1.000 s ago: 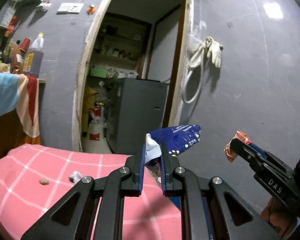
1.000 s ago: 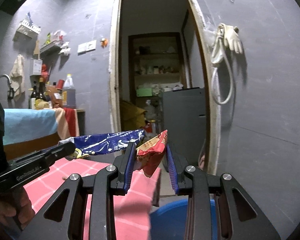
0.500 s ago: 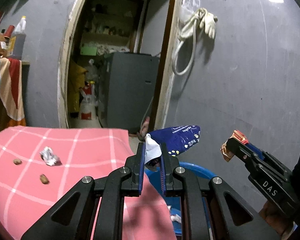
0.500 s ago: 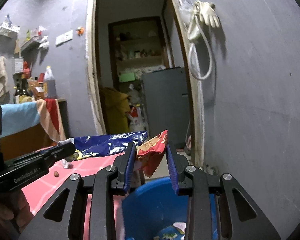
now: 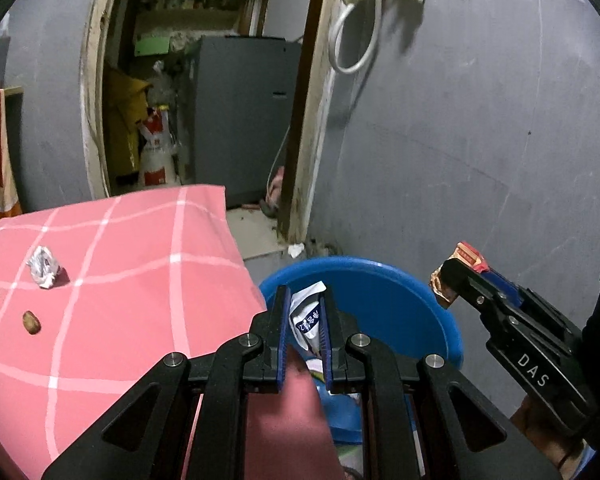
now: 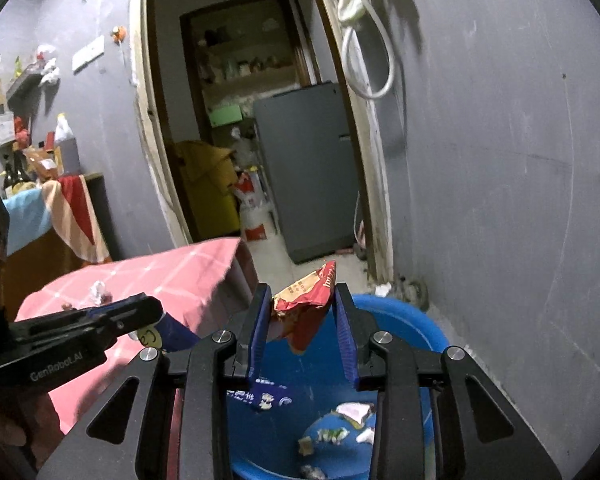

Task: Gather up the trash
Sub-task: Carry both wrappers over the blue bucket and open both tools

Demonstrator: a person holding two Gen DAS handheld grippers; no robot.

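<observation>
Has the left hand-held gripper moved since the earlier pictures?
Yes. The left hand-held gripper, shut on a blue wrapper, has swung down and right: the doorway slid up and left, and the blue bin now lies beneath it.

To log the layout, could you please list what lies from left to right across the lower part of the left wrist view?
Two nuts → crumpled foil → pink checked cloth → left hand-held gripper gripping a white-and-blue wrapper → blue basin → right hand-held gripper with a red wrapper.
</observation>
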